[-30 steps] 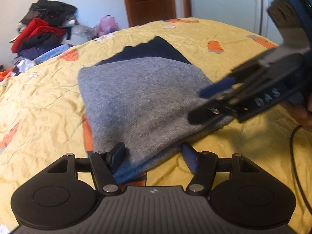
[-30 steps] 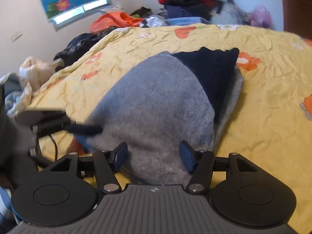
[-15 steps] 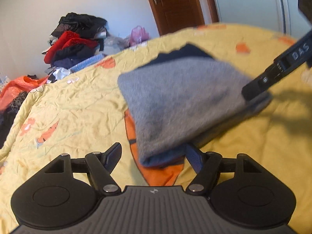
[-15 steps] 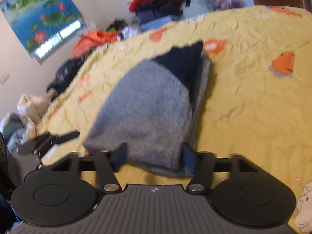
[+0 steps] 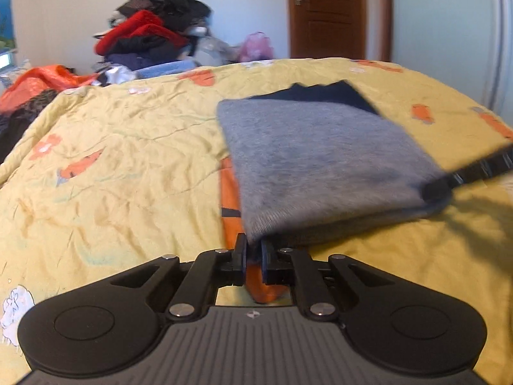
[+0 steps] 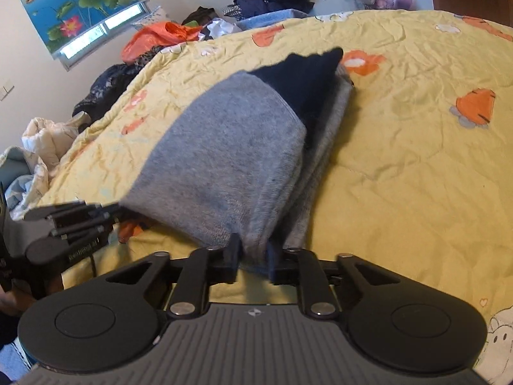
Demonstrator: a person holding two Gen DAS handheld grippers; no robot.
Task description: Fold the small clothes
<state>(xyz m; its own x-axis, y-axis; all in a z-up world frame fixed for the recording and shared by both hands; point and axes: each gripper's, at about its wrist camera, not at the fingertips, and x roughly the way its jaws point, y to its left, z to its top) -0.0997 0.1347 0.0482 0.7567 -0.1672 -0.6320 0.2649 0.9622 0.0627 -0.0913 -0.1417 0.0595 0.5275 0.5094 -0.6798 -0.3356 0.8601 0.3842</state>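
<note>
Grey knit garment (image 6: 231, 147) lies folded on yellow bedspread (image 5: 112, 160); its navy far end is partly hidden. Left gripper (image 5: 254, 252) pinches 1 near corner, right gripper (image 6: 253, 253), just closing, clamps the other.

bare bedspread (image 5: 112, 166) left, clothes pile (image 5: 150, 32) beyond

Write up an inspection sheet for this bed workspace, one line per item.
Surface: yellow quilt with orange prints, creased.
Job's things: grey garment with dark navy part, folded over, near edge lifted.
Clutter: clothes pile beyond the bed; orange cloth and white bedding alongside.
Grippers: left gripper shut on the garment's near corner; right gripper pinching the other near corner, its jaws having just been closing.
Cables: black cable by the left gripper.
Surroundings: wooden door, lotus picture, white walls.
</note>
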